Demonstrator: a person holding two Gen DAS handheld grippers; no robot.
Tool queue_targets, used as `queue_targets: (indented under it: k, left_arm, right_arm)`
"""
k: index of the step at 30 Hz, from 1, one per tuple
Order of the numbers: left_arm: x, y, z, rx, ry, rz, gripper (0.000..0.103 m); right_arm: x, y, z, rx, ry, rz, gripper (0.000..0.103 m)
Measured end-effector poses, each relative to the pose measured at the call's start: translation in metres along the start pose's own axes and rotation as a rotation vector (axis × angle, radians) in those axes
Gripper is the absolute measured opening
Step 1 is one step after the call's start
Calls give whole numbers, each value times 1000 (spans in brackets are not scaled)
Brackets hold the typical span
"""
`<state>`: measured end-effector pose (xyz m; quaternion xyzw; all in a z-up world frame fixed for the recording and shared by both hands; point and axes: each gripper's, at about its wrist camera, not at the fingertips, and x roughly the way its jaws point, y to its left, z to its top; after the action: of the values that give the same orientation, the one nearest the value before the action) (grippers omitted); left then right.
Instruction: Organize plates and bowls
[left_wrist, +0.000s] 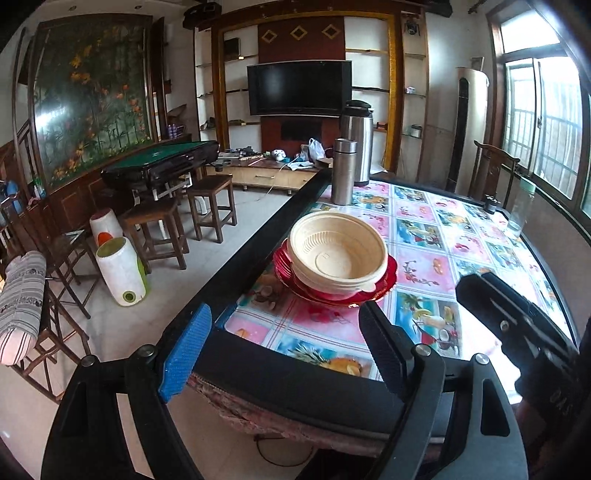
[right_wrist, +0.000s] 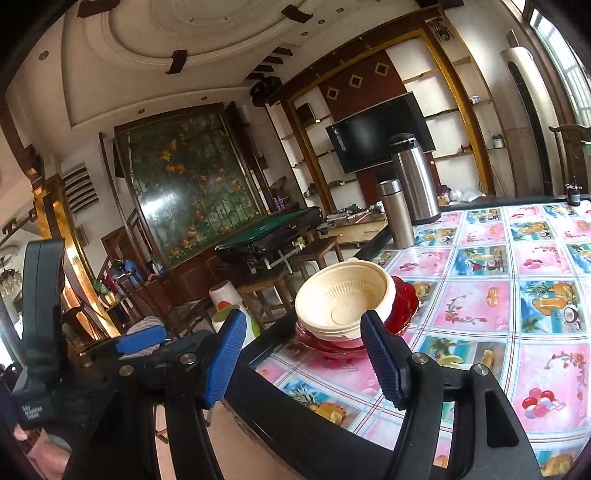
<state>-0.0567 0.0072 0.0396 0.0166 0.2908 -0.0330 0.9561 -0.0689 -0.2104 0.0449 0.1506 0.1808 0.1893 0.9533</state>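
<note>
A stack of cream bowls (left_wrist: 338, 253) (right_wrist: 345, 299) rests on a pile of red plates (left_wrist: 384, 286) (right_wrist: 404, 306) near the left edge of the table (left_wrist: 424, 273) (right_wrist: 480, 306). My left gripper (left_wrist: 286, 339) is open, hovering over the table's near corner, short of the stack, holding nothing. My right gripper (right_wrist: 304, 347) is open too, just in front of the stack, its right finger overlapping the bowls' rim in the image. In the left wrist view the right gripper's black body (left_wrist: 517, 325) shows at the right, and the left gripper (right_wrist: 140, 341) appears low at the left of the right wrist view.
A steel flask (left_wrist: 343, 171) (right_wrist: 397, 214) and a taller steel thermos jug (left_wrist: 358, 142) (right_wrist: 413, 177) stand at the table's far left corner. A clear jar (left_wrist: 521, 206) and a small dark cup (right_wrist: 573, 194) sit near the far right side. Stools (left_wrist: 155, 229) stand on the floor left of the table.
</note>
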Motion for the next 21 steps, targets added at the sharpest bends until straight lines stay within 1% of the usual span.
queue_targets:
  k: [3, 5, 7, 8, 10, 12, 16, 21]
  left_arm:
    - [-2, -2, -4, 9, 0, -16, 88]
    - [-2, -2, -6, 11, 11, -34, 89]
    - [-4, -2, -8, 13, 5, -29, 90]
    - [-6, -3, -10, 18, -7, -14, 91]
    - [-10, -5, -13, 40, -41, 34, 103]
    - [-13, -5, -15, 54, -64, 51, 103]
    - [-10, 2, -17, 15, -47, -9, 103]
    - [-9, 8, -18, -18, -68, 35, 103]
  right_arm:
    - [-4, 4, 0, -6, -8, -1, 67]
    - [-5, 5, 1, -9, -12, 0, 67]
    - [-5, 6, 1, -12, -15, 0, 67]
    - [-5, 7, 1, -14, -16, 0, 67]
    - [-3, 6, 0, -16, -15, 0, 67]
    - [-3, 7, 0, -14, -14, 0, 67]
    - [-2, 8, 0, -14, -8, 1, 67]
    - [0, 7, 1, -22, -7, -3, 67]
